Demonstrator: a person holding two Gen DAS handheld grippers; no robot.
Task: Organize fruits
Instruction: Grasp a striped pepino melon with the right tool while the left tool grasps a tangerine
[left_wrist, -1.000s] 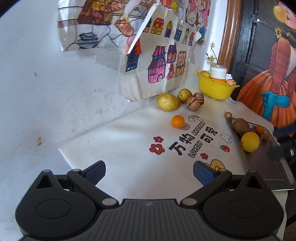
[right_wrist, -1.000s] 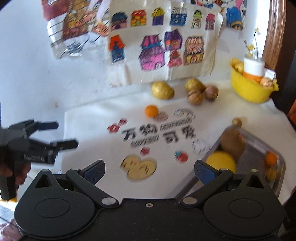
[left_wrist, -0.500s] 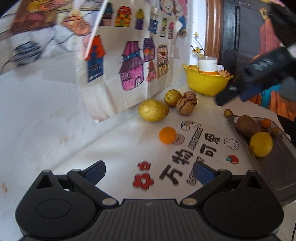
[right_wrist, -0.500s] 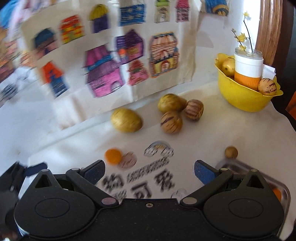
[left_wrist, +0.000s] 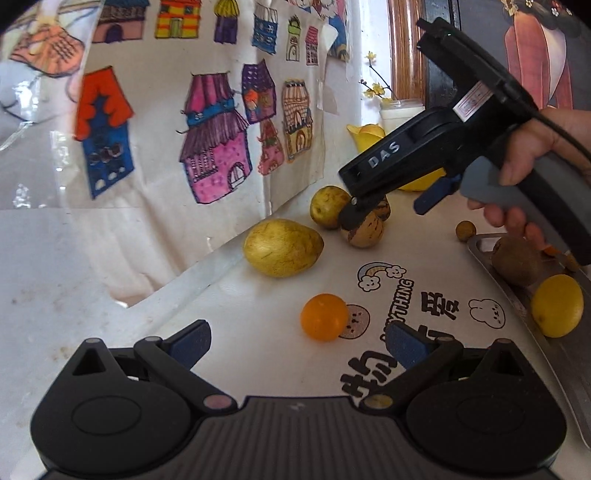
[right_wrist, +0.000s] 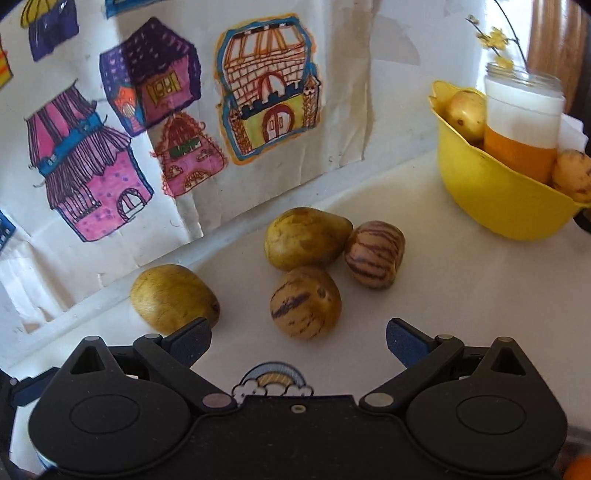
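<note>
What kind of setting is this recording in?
Likely a home, perhaps a child's corner: hand-coloured house drawings taped on the wall, a cartoon-printed table cover, loose fruit beside a yellow bowl.

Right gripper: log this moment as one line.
right gripper: open, empty | target: striped fruit ahead between fingers, untouched | left gripper: open, near orange | tray: lemon, kiwi

We see a white plaster wall (left_wrist: 55, 236) at nine o'clock, hung with crayon house drawings on paper (right_wrist: 266, 92); a brown wooden frame (left_wrist: 404, 48) stands at one o'clock.
</note>
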